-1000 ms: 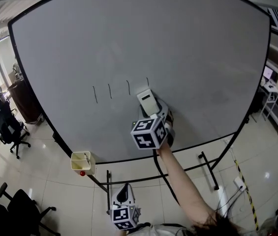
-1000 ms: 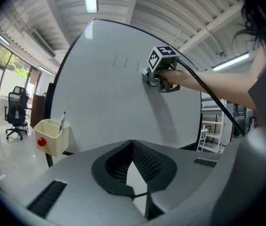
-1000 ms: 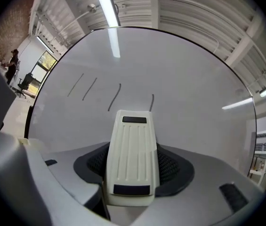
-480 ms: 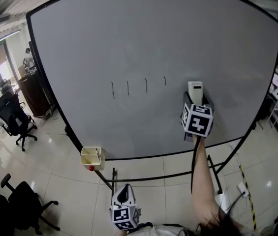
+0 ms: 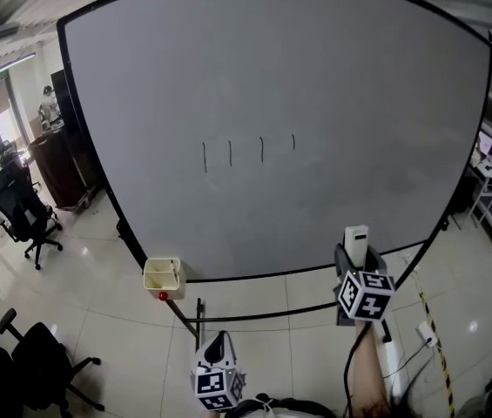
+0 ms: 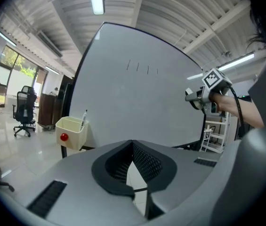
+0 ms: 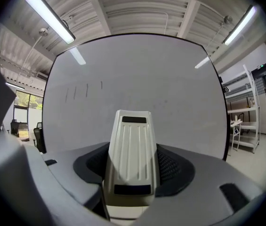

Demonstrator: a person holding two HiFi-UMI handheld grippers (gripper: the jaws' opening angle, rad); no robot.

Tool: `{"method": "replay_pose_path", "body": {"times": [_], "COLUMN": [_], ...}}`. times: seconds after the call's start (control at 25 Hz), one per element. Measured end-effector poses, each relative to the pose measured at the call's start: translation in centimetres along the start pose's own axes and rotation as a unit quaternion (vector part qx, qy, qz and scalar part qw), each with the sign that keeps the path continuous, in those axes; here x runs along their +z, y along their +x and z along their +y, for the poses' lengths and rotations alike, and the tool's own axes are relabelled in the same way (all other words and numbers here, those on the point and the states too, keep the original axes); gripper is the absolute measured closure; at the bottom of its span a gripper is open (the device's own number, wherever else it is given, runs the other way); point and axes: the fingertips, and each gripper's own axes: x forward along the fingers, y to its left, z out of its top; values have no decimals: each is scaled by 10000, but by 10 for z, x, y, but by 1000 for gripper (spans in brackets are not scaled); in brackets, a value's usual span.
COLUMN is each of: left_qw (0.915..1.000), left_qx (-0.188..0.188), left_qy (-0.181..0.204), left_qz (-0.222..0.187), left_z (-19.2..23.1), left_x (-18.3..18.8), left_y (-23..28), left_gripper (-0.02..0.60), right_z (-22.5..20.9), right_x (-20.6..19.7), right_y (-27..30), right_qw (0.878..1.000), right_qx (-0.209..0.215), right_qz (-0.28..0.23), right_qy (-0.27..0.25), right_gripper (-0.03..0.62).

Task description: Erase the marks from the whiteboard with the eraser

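Eraser (image 5: 356, 240), clamped upright between the jaws of the right gripper (image 5: 355, 261), near the lower edge of the whiteboard (image 5: 333, 85) and apart from its surface. Four short vertical marks (image 5: 247, 151) stand mid-board. Left gripper (image 6: 133, 147) hangs lower, jaws together, empty.

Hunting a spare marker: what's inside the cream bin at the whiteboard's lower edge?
One pen stands in the bin; its walls hide the pen's lower part and the bottom.
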Motion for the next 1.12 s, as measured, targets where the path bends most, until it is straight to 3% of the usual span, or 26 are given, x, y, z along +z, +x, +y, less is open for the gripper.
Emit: {"method": "replay_pose_path", "body": {"times": [0.24, 0.44, 0.6, 0.84, 1.12], "left_qw": [9993, 9984, 9972, 9950, 9942], "left_qx": [-364, -513, -631, -781, -892], "left_qy": [127, 189, 233, 369, 449], "left_qz": [22, 122, 324, 496, 396], "left_z": [-50, -105, -153, -193, -195], "left_x": [-16, -40, -71, -96, -85], "left_y": [-28, -72, -120, -175, -181], "left_gripper": [581, 581, 581, 581, 581], "right_z": [26, 47, 51, 62, 78], "right_x": [-112, -172, -211, -240, -241], "right_y": [-95, -190, -259, -319, -329], "right_qw": [9936, 9803, 9702, 9589, 9568], "right_qx": [593, 1247, 1530, 1880, 2020], "right_qz": [902, 1433, 1794, 2075, 2063], "right_qy": [322, 548, 558, 458, 356], "right_gripper": [307, 306, 306, 309, 310]}}
